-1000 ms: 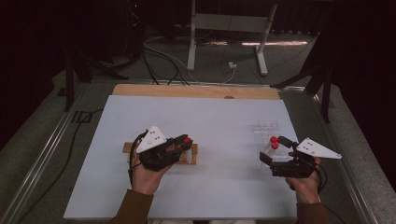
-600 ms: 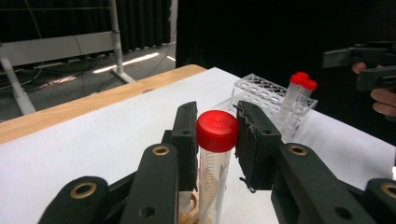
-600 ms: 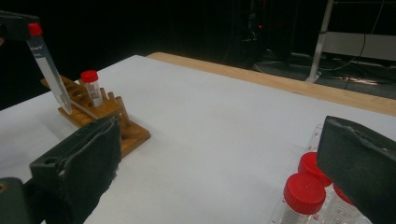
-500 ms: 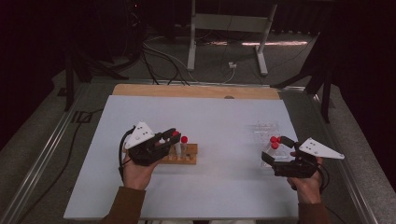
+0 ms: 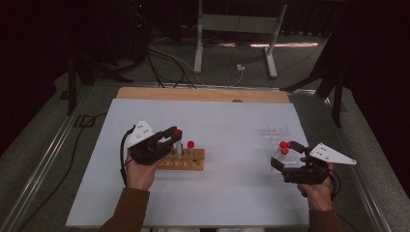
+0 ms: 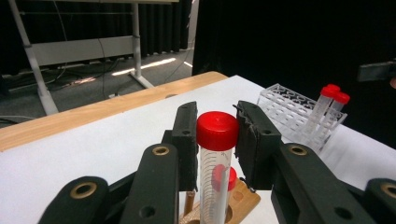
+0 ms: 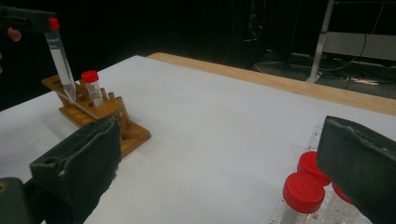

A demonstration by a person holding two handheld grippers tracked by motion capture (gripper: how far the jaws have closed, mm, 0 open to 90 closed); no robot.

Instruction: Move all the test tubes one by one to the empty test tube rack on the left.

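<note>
Left gripper [image 5: 175, 135], jaws clamped on red cap of tube [image 6: 215, 154], now has it lifted clear of wooden rack [image 5: 186, 160], unlike a second ago. Right gripper [image 5: 286, 155] waits open-jawed at clear rack [image 5: 274, 131]. Transfer likely begun.

Place: a lab or recording studio set up for bench work.
Walls: black curtains all round, upper part of the frame.
Surface [image 5: 232, 193]: white sheet over a wooden board, metal rails along both sides.
Floor: grey, with loose cables [image 5: 164, 53] and a white metal stand [image 5: 237, 24] at top centre.
Labware: wooden tube rack [image 5: 186, 159] at centre left, clear plastic rack [image 5: 274, 133] at right, red-capped tubes [image 5: 285, 147] standing in both.
</note>
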